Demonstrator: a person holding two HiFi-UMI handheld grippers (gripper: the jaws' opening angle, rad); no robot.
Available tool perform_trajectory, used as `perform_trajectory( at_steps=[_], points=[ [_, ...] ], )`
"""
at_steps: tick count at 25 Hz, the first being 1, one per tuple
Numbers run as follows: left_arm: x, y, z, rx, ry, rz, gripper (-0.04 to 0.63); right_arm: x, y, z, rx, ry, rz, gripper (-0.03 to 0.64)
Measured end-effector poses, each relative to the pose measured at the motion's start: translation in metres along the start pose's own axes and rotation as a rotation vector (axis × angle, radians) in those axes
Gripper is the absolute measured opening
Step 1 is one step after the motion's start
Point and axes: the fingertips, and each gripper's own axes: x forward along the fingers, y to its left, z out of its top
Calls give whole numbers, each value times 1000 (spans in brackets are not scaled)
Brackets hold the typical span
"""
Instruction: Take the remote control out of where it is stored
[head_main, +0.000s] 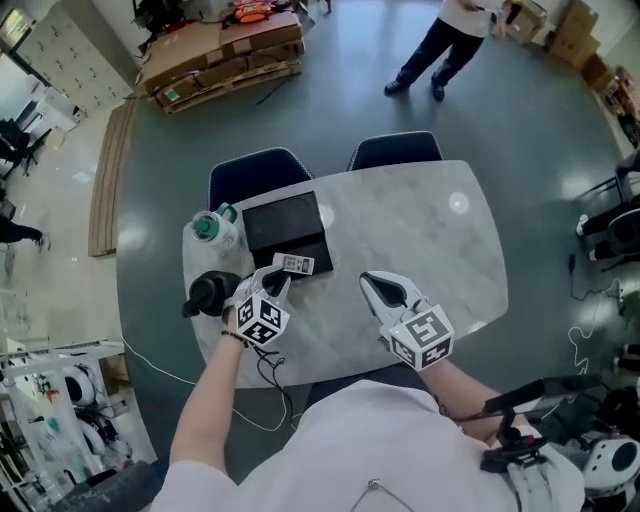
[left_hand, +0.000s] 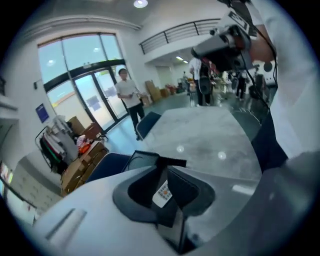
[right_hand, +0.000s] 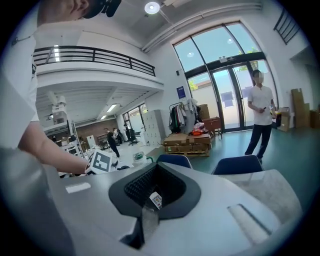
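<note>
Plainly, the left tongs are pinched shut on the remote control, holding it by its near edge. In the left gripper view the jaws run up to a closed point with a flat dark bar clamped crosswise at the tip. From the head view the remote control is a small pale slab with its buttons facing up. It lies over the near rim of the black box, at 12 o'clock from the left tongs. I cannot tell whether it rests on that rim or hangs just above it.

The right tongs are at 3 o'clock from the left tongs, well apart from them, over bare marble. Their jaws are closed together with nothing between them, as the right gripper view shows.

The box sits on the table toward 10 o'clock from the table's middle. A green-capped bottle stands just beside the box at its 9 o'clock. A black jug stands near the table's edge, at 9 o'clock from the left tongs.

Two dark blue chairs are tucked in at the table's 12 o'clock side. Farther off, a person stands on the floor at 1 o'clock. Flat cardboard on a pallet lies at 11 o'clock.
</note>
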Motion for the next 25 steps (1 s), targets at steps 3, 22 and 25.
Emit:
perform_trajectory(
  at_steps=[3, 22, 25],
  points=[
    [49, -3, -23, 161, 121, -103, 89, -6, -24, -14, 36, 12, -53, 26],
    [171, -29, -136, 697, 518, -468, 239, -57, -108, -82, 217, 75, -289, 26],
    [174, -33, -141, 667, 530, -496, 255, -57, -108, -83, 221, 75, -290, 28]
  ],
)
